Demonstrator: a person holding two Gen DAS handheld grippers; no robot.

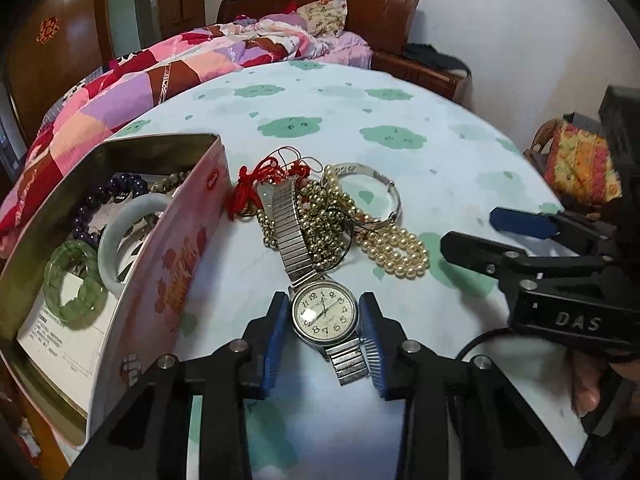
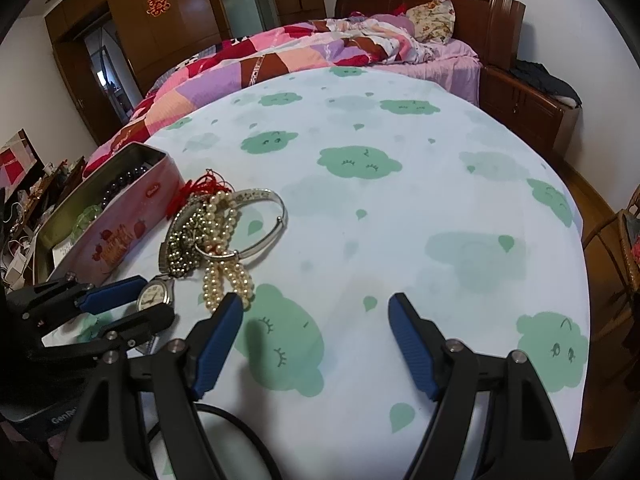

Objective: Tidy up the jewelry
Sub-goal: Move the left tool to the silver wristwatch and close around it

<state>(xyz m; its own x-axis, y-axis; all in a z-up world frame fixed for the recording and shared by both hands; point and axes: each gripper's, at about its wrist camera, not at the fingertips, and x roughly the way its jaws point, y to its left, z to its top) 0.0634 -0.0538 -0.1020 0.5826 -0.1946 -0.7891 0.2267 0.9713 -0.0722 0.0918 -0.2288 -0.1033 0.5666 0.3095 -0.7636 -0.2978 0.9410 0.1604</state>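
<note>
A silver wristwatch (image 1: pixel 324 312) with a stretch band lies on the table, its face between the blue pads of my left gripper (image 1: pixel 325 312); the jaws stand just either side of it, open. Behind it is a pile: gold beads (image 1: pixel 324 224), a pearl strand (image 1: pixel 396 250), a silver bangle (image 1: pixel 384 192) and red cord (image 1: pixel 256 188). The pink tin (image 1: pixel 176 264) at the left holds a green bracelet (image 1: pixel 74 286), a white jade bangle (image 1: pixel 128 224) and dark beads (image 1: pixel 120 188). My right gripper (image 2: pixel 316 304) is open and empty, right of the pearl strand (image 2: pixel 224 280).
The round table has a white cloth with green clouds (image 2: pixel 400 220). A bed with a patchwork quilt (image 2: pixel 280 60) stands behind it. A wooden nightstand (image 2: pixel 532 108) is at the back right and a wicker chair (image 2: pixel 624 240) at the right edge.
</note>
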